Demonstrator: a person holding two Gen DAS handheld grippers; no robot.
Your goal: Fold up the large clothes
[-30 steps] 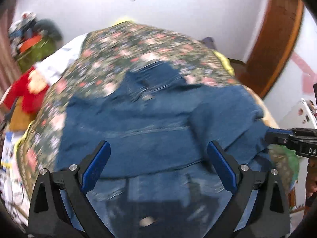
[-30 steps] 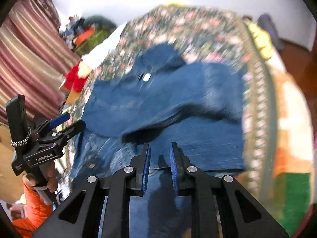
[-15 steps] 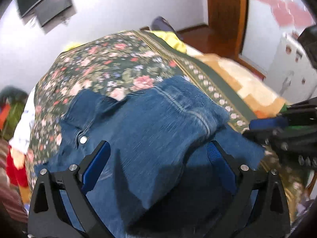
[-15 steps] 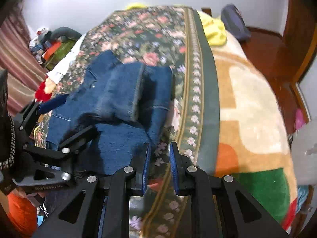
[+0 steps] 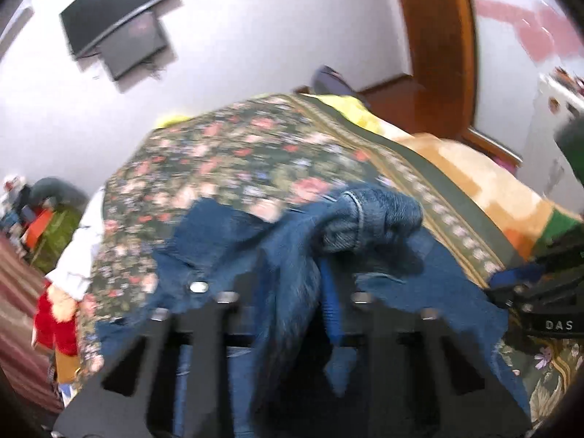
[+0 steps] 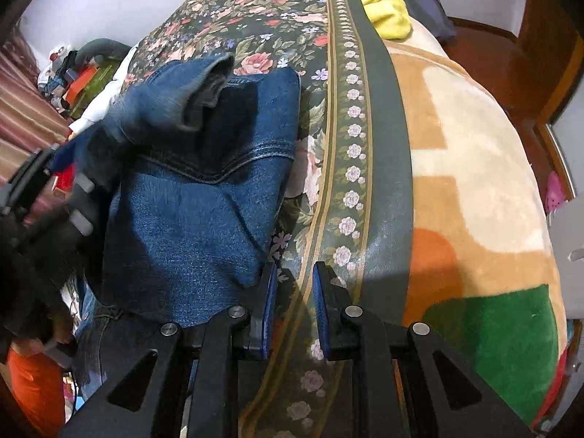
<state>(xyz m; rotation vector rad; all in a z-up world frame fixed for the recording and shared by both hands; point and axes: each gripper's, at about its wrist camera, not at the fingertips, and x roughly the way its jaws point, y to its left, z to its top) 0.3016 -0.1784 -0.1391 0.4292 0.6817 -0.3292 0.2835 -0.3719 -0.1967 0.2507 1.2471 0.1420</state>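
Left gripper (image 5: 292,292): nearest item in the left wrist view, at 6 o'clock. Fingers drawn close together, pinching a bunch of denim that rises between them. Picture blurred; the exact part of the cloth held cannot be told.

Right gripper (image 6: 292,310): at 6 o'clock in the right wrist view. Fingers narrowly apart, holding nothing, hovering over the striped border of the bedspread (image 6: 365,146), just beside the near corner of the denim.

Denim jacket (image 6: 189,211): on the bed, at 9 to 10 o'clock of the right gripper. Body partly folded, lying flat. One sleeve (image 6: 175,98) lifted and draped toward 10 o'clock, its cuff hanging open. A metal button (image 5: 198,286) shows at 9 o'clock of the left gripper.

Handling note, as judgement: the step appears to be bringing the sleeve across the body. Keep the pinch firm, carry the cloth low and level, lay the cuff within the jacket's outline, and use the free right gripper to pin the near edge so the stiff denim does not drag.

Beyond: yellow cloth (image 6: 387,14) at 12 o'clock; blanket (image 6: 474,182) at 2 o'clock; television (image 5: 116,36) on the wall.
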